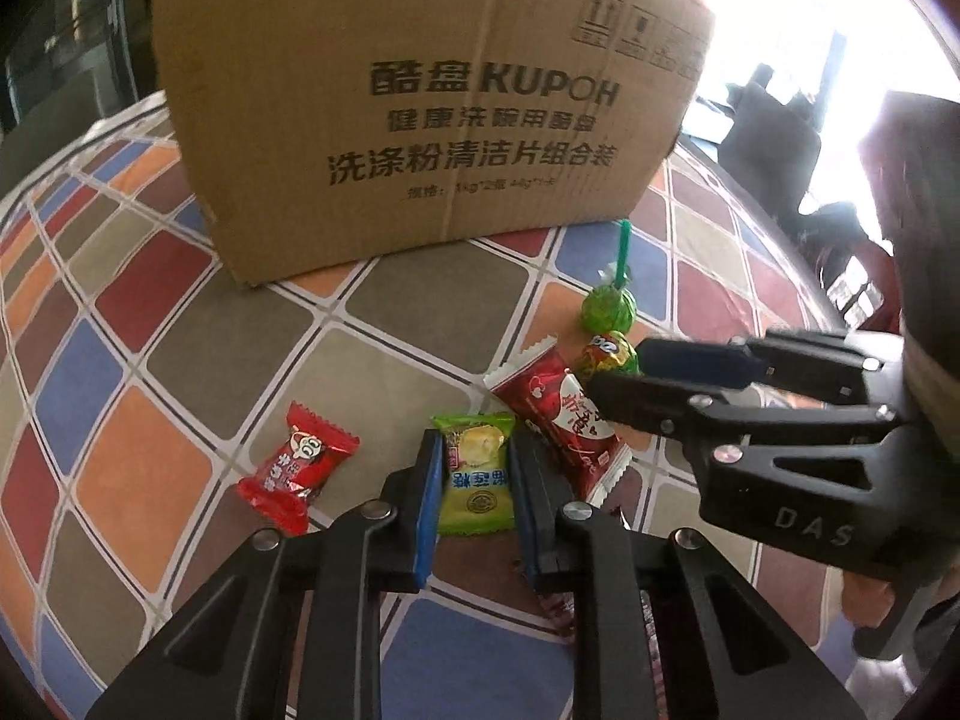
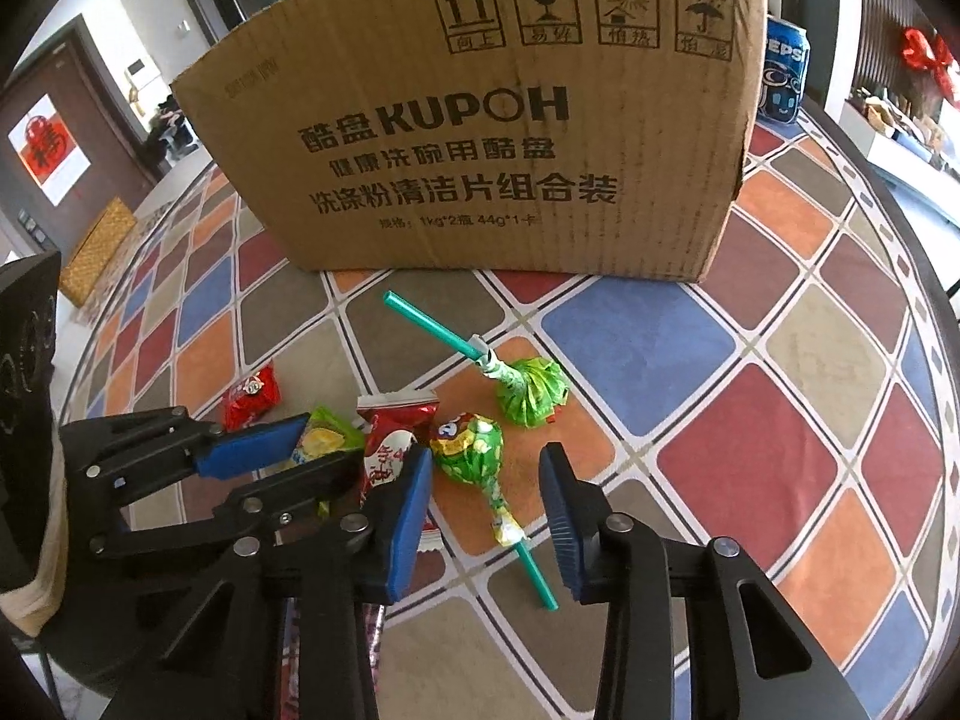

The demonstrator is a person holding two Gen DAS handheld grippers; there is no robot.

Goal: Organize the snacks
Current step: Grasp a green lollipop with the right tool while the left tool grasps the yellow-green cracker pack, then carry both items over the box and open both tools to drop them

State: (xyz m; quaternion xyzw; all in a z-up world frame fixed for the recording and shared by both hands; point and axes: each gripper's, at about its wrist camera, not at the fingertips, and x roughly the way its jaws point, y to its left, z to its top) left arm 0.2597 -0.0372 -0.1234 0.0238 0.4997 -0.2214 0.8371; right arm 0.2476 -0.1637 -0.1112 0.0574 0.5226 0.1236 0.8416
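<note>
My left gripper (image 1: 475,483) is closed against the sides of a green-yellow candy packet (image 1: 477,480) lying on the checked tablecloth (image 1: 180,360); it also shows in the right wrist view (image 2: 324,441). My right gripper (image 2: 486,501) is open around a green lollipop (image 2: 474,450) whose stick points toward me. A second green lollipop (image 2: 528,390) lies just beyond. A long red packet (image 1: 561,420) and a small red candy (image 1: 297,468) lie beside them. A cardboard box (image 2: 480,138) stands behind.
A blue Pepsi can (image 2: 786,75) stands behind the box's right corner. The round table's edge (image 2: 900,210) curves along the right. A woven basket (image 2: 99,246) sits on the floor at the left.
</note>
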